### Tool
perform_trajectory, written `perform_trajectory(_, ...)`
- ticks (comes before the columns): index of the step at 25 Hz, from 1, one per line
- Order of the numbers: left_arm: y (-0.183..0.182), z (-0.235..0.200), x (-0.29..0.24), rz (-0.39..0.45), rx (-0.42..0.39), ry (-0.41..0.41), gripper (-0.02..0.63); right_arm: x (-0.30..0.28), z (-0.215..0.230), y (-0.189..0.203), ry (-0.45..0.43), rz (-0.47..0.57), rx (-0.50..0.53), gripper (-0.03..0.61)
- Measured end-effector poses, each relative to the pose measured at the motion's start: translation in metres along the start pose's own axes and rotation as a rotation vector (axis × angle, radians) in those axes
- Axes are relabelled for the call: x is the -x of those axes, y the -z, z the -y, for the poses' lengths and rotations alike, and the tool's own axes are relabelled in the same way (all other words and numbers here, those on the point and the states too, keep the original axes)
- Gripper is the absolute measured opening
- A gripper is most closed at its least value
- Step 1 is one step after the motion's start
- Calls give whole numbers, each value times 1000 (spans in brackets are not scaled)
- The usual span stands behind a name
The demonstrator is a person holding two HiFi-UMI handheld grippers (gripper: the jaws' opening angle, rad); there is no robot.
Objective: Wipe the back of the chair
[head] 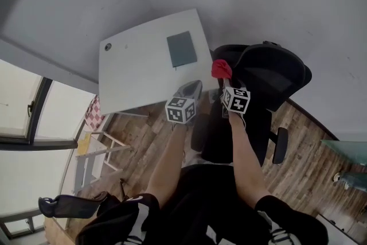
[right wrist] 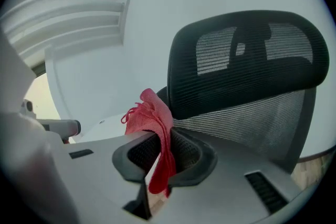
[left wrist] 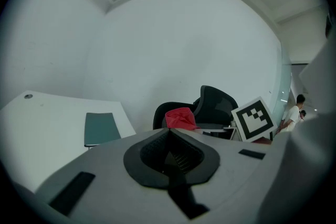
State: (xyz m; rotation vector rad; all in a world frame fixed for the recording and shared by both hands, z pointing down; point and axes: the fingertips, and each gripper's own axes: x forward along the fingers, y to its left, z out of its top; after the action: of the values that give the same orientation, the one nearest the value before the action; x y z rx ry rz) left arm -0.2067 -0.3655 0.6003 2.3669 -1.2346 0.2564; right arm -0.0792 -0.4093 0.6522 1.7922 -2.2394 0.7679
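Observation:
A black mesh office chair (head: 269, 74) stands to the right of a white table (head: 143, 74); its backrest (right wrist: 247, 60) fills the right gripper view. My right gripper (head: 227, 82) is shut on a red cloth (right wrist: 155, 128), held just left of the chair back; the cloth (head: 222, 69) shows red in the head view and also in the left gripper view (left wrist: 180, 117). My left gripper (head: 192, 90) hovers at the table's near edge, jaws shut with nothing between them. The chair (left wrist: 215, 107) sits ahead and right of it.
A teal notebook (head: 182, 49) lies on the table, also seen as the notebook (left wrist: 98, 128) in the left gripper view. A checked cloth (head: 93, 113) and white frame sit on the wood floor left. People (left wrist: 294, 113) stand far right. Windows run along the left.

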Motion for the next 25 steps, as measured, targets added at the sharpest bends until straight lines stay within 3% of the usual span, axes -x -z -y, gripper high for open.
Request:
perform_trajectory(12,15,-26,-24,-50,-63,51,25,-53,13,23,97,27,-226,66)
perform_trajectory(25,26,-20,-29,-77,-76,73,25,-68,25,47,110,-85,-114,66)
